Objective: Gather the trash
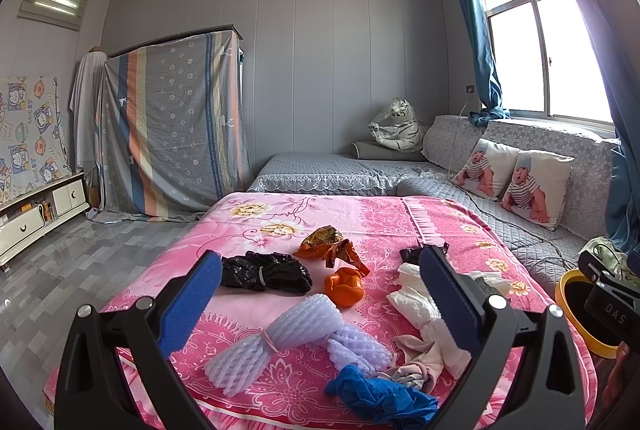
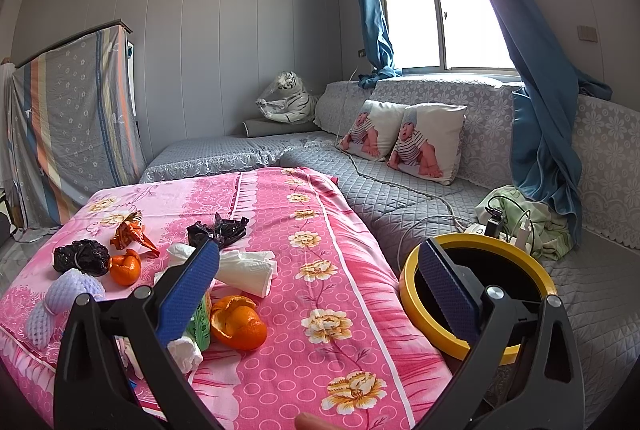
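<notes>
Trash lies scattered over a pink floral blanket (image 1: 360, 213) that covers a raised surface beside a grey quilted sofa (image 2: 400, 197). The left gripper (image 1: 320, 294) hovers above this clutter with its blue-padded jaws spread wide and nothing between them. Framed by those jaws in the left wrist view are a black plastic bag (image 1: 266, 272) tied into a bundle, an orange snack wrapper (image 1: 330, 246), a tangerine peel (image 1: 345, 286) just in front of the wrapper, and a lavender foam fruit net (image 1: 280, 340) bound with a rubber band. Nearer the camera sits a crumpled blue glove (image 1: 380, 398), touching a heap of white tissue (image 1: 412, 298) and pale cloth on its right.

The right gripper (image 2: 318, 288) is likewise parted wide and empty, held over the blanket's right edge. Its right finger overlaps a yellow-rimmed bin (image 2: 476, 294) with a black inside, which stands just beside the blanket, against the sofa. Close to its left finger lie a 2nd tangerine peel (image 2: 238, 324), a green packet (image 2: 203, 322) partly hidden behind the pad, and rolled white paper towel (image 2: 248, 270). A 2nd crumpled black bag (image 2: 218, 230) rests further back.
</notes>
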A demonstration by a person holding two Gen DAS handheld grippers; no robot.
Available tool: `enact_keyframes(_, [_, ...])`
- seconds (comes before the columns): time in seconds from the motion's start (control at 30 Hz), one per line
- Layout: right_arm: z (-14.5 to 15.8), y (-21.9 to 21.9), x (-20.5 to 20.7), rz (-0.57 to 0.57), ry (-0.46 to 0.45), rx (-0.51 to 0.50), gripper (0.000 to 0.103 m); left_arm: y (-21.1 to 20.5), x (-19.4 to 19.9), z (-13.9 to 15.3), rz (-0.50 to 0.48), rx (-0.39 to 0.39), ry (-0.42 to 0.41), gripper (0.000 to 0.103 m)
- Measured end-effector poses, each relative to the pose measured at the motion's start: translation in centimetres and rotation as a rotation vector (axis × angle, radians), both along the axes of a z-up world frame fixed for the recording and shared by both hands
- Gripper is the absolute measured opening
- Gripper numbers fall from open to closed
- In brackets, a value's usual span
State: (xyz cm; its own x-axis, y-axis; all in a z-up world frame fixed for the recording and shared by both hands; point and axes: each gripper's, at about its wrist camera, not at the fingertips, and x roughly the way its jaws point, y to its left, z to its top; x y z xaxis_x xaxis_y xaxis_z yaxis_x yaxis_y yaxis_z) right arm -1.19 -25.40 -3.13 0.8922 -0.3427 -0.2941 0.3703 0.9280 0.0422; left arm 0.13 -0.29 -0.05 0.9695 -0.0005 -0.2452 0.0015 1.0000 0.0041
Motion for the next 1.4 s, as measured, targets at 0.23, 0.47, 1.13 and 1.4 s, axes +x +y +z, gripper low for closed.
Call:
enact_keyframes(0.23, [-0.1,0.1,0.0,0.001,0.001,0.002,0.095,-0.1,-0.1,-0.5,-0.003,0.001,0.002,0.096])
enact_keyframes(0.47, [-0.1,0.0,0.0,0.001,0.001,0.003,0.095,-0.1,-0.1,-0.5,-0.002,0.001,0.003,0.096])
enact_keyframes(1.13, [-0.4,-1.6,2.4,0.117,0.034,0.009,0.095,4.1,2.4,-1.7,-0.155,-0.019,0.055,0.096])
enact_keyframes(1.4, [-0.7,-1.8,6.4,0.325,0.103,0.022,0.095,7.4,5.0,-5.3,-0.296,-0.044,0.251,0.096])
